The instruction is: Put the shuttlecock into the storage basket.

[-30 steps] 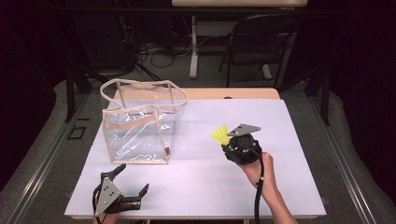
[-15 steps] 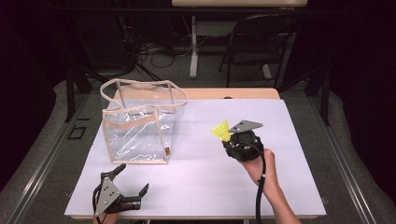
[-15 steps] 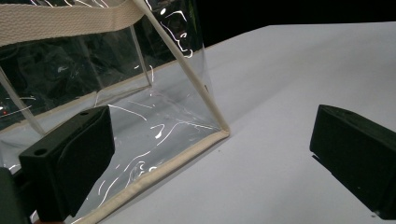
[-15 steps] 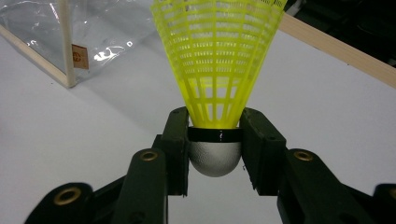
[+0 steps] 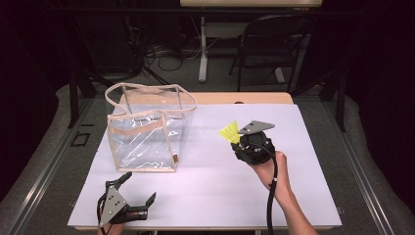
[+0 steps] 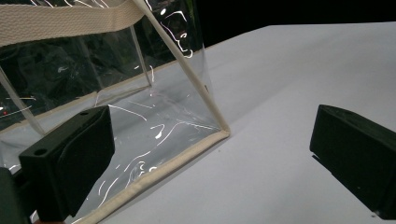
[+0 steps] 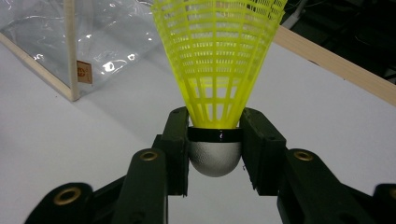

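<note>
A yellow plastic shuttlecock (image 7: 215,56) with a white cork head is clamped at its base in my right gripper (image 7: 215,135), skirt pointing away. From above, the shuttlecock (image 5: 229,131) sticks out to the left of the right gripper (image 5: 239,141), held above the middle of the white table. A clear plastic tote bag (image 5: 147,129) with beige trim stands open-topped at the left. My left gripper (image 5: 137,192) lies open near the table's front-left edge. Its jaws are wide apart, just in front of the bag's near bottom corner (image 6: 223,132).
The white table (image 5: 318,147) has a wooden strip along its far edge. A black chair (image 5: 274,44) and cables stand on the floor beyond it. A person's hand (image 5: 274,171) holds the right gripper, its black cable trailing toward the front edge.
The right gripper with the shuttlecock has shifted slightly left and toward the bag. The left gripper has stayed put.
</note>
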